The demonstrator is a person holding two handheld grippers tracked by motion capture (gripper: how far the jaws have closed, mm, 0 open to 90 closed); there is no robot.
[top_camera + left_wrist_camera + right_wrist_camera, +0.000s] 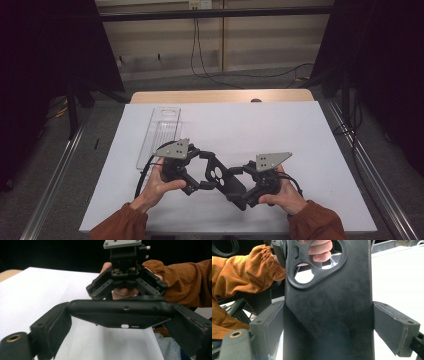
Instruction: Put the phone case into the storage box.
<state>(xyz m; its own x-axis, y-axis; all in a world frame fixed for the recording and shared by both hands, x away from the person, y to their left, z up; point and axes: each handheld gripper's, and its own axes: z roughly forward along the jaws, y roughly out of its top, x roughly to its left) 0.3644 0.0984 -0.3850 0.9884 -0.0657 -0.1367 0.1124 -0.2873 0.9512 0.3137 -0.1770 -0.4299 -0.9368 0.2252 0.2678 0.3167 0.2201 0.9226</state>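
From my remote station, I saw the black phone case (223,178) held off the white table sheet (300,130) between the two hand-held grippers, low and close to the person's side of the table. In the right gripper view, the right gripper (328,322) had the case running straight up between its jaws, long axis in line with them; the left pad lay against the case's edge, while a thin gap seemed to remain at the right pad, so I judged the jaws wide around the case rather than firmly clamped. In the left gripper view, the left gripper (120,317) met the case side-on: its long axis lay across the jaws, one pad at each long edge, pressing it, with the port edge turned toward the camera. The camera cut-out end (315,263) sat beyond the right jaws, on the side of the left hand (160,185). Both hands were equally near; the case bridged them, and I judged that any coming move turned on which gripper kept the grip, since the left one held across the width and the right one merely bracketed the length. Farther off, past the left jaws, a clear plastic tray (160,135) lay flat on the sheet, well apart from the case.
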